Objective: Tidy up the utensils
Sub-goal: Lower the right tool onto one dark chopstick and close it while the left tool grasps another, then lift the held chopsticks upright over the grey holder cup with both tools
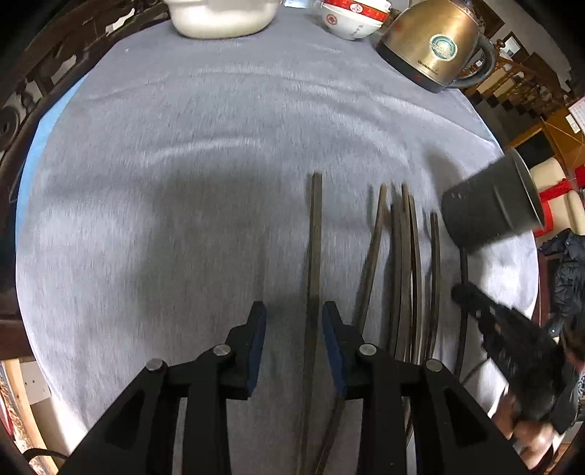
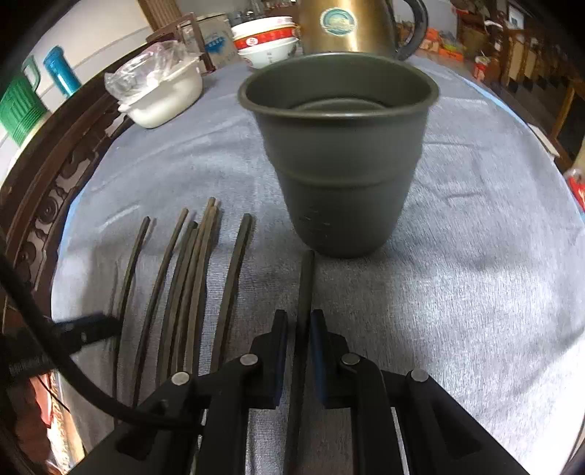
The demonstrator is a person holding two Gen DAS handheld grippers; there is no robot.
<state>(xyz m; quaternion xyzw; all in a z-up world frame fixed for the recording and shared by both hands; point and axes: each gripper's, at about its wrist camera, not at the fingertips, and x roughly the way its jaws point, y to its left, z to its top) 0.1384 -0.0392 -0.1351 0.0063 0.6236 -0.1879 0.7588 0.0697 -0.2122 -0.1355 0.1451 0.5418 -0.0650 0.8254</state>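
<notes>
Several dark chopsticks (image 2: 190, 288) lie side by side on the grey cloth. A dark grey cup (image 2: 338, 153) stands upright beyond them; it also shows in the left wrist view (image 1: 491, 204). My left gripper (image 1: 294, 321) is open, its jaws on either side of one chopstick (image 1: 315, 237) that lies on the cloth. My right gripper (image 2: 299, 329) is shut on another chopstick (image 2: 305, 288), whose far end points at the cup's base. The right gripper shows in the left wrist view (image 1: 464, 292) at the right.
A brass electric kettle (image 1: 435, 40), stacked red-and-white bowls (image 1: 353, 18) and a white lidded container (image 1: 219, 16) stand at the table's far side. A dark carved wooden chair (image 2: 47, 190) borders the left edge. The cloth (image 1: 164, 201) is wrinkled.
</notes>
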